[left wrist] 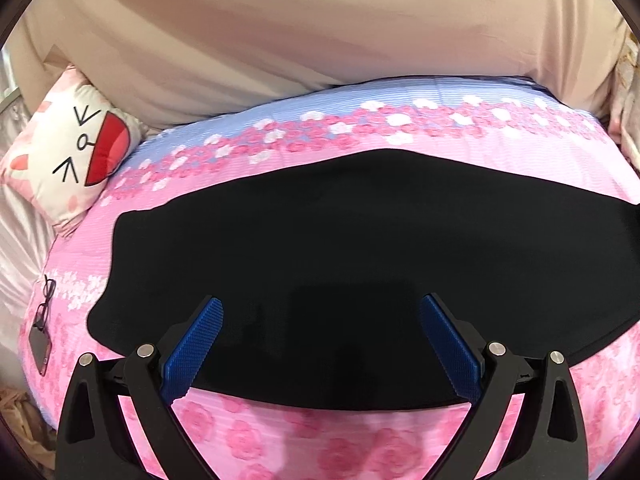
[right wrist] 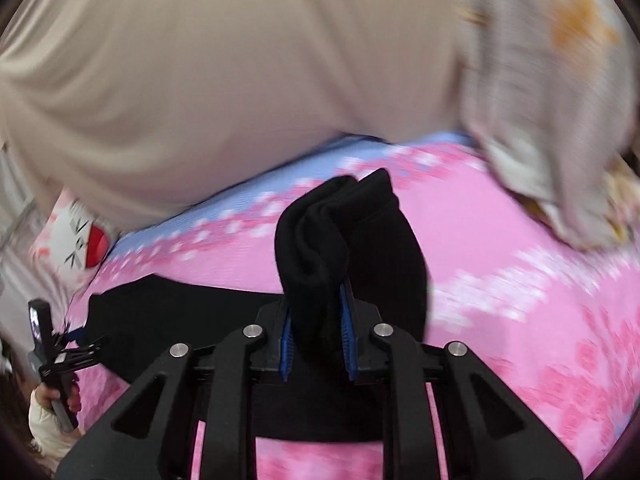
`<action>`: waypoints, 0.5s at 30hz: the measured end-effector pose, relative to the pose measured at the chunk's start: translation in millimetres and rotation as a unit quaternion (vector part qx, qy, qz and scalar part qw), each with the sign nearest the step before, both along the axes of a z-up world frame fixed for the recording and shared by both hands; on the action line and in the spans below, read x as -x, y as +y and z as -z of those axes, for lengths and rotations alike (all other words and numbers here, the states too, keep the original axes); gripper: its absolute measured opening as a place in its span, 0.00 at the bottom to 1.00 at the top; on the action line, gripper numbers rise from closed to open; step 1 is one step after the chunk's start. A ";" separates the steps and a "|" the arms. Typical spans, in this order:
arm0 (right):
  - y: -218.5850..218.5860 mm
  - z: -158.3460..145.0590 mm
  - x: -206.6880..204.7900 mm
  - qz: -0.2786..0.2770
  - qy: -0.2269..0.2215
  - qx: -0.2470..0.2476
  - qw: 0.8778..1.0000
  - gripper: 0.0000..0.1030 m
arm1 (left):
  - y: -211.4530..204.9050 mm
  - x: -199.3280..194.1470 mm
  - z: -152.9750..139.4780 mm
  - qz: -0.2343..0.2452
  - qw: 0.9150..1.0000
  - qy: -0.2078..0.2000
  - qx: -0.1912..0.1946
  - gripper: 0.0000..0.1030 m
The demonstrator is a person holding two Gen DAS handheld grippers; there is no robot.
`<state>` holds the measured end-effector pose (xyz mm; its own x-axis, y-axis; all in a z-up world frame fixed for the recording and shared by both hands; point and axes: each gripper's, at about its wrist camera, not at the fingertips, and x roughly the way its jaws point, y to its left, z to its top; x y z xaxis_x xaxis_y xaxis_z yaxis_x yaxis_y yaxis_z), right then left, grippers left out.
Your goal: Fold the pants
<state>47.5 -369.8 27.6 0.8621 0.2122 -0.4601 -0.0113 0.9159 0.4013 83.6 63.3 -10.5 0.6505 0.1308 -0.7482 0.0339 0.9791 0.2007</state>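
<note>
Black pants [left wrist: 340, 232] lie flat across a pink flowered bedspread [left wrist: 312, 440]. My left gripper [left wrist: 322, 312] is open, its blue pads [left wrist: 192, 348] spread over the near edge of the pants, holding nothing. My right gripper [right wrist: 316, 292] is shut on a bunched end of the pants [right wrist: 340, 240] and holds it lifted above the bed, the cloth sticking up past the fingertips. The rest of the pants [right wrist: 168, 312] trails left on the bed. The left gripper also shows in the right wrist view [right wrist: 90, 354], held in a hand at the far left.
A cat-face cushion [left wrist: 76, 148] lies at the bed's far left. Glasses [left wrist: 46, 300] and a phone [left wrist: 38, 348] lie near the left edge. A beige sheet [left wrist: 300, 32] hangs behind the bed. A pale patterned blanket [right wrist: 552, 100] is piled at the far right.
</note>
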 end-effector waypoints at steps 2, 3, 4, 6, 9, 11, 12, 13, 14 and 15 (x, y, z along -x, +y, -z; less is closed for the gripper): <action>33.3 -11.1 -14.9 -0.023 -0.006 0.015 1.000 0.18 | 10.8 0.1 -1.9 0.001 1.000 -0.006 -0.004 0.95; 44.4 -14.0 -20.1 -0.030 -0.006 0.021 0.999 0.18 | 15.2 1.0 -3.4 0.003 1.000 -0.010 -0.006 0.95; 57.5 -16.8 -26.9 -0.036 -0.006 0.032 0.999 0.18 | 19.0 2.3 -4.9 0.005 1.000 -0.013 -0.006 0.95; 69.9 -18.2 -32.5 -0.036 -0.004 0.038 0.999 0.18 | 28.7 5.6 -7.4 0.003 1.000 -0.019 -0.010 0.95; 72.7 -16.8 -36.0 -0.027 0.001 0.031 0.999 0.18 | 41.0 9.7 -8.2 -0.002 1.000 -0.024 -0.010 0.95; 66.9 -19.5 -33.8 -0.013 0.001 0.024 1.000 0.18 | 51.7 11.2 -6.1 -0.007 1.000 -0.023 -0.007 0.95; 64.7 -20.3 -31.1 -0.012 0.001 0.018 1.000 0.18 | 55.1 11.0 -4.8 -0.010 1.000 -0.022 -0.007 0.95; 63.8 -23.8 -29.3 -0.010 -0.002 0.015 1.000 0.18 | 60.2 9.8 -2.4 -0.016 1.000 -0.020 -0.007 0.95; 67.2 -29.7 -28.0 -0.010 -0.006 0.020 1.000 0.18 | 64.4 8.9 -0.2 -0.022 1.000 -0.017 -0.007 0.95; 72.0 -34.3 -27.4 -0.013 -0.010 0.024 1.000 0.18 | 68.1 8.0 1.5 -0.026 1.000 -0.016 -0.005 0.95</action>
